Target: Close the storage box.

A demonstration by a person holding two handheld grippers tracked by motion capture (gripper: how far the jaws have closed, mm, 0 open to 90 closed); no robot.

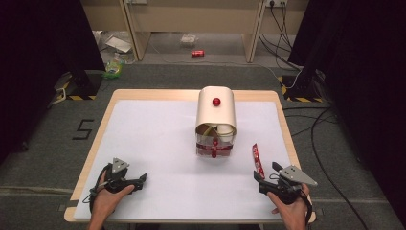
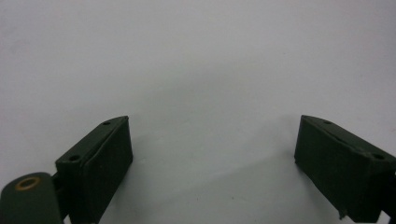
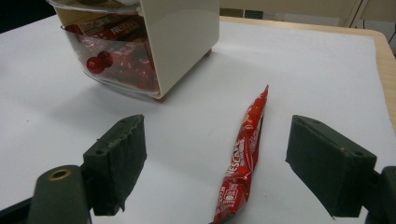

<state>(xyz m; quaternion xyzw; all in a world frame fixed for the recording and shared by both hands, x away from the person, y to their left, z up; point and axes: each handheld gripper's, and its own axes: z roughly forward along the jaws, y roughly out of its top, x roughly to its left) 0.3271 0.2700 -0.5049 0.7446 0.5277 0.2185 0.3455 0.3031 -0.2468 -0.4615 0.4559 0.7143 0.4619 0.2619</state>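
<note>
A cream storage box (image 1: 216, 114) with a red knob stands at the middle of the white table (image 1: 158, 143); its clear drawer (image 1: 213, 147) holds red sachets. The same box (image 3: 180, 37) and drawer (image 3: 114, 60) appear at the upper left of the right gripper view. A red Nescafe sachet (image 1: 258, 160) lies flat to the right of the box. My right gripper (image 1: 261, 178) is open just behind it, with the sachet (image 3: 243, 156) lying between its spread jaws on the table. My left gripper (image 1: 142, 179) rests open at the front left, nothing but white tabletop between its jaws (image 2: 212, 163).
Beyond the table's far edge a wooden desk frame (image 1: 191, 24) stands on grey carpet, with a red can (image 1: 197, 53) and litter on the floor. Cables (image 1: 316, 124) trail on the right. Black stands with hazard tape (image 1: 76, 91) flank the table.
</note>
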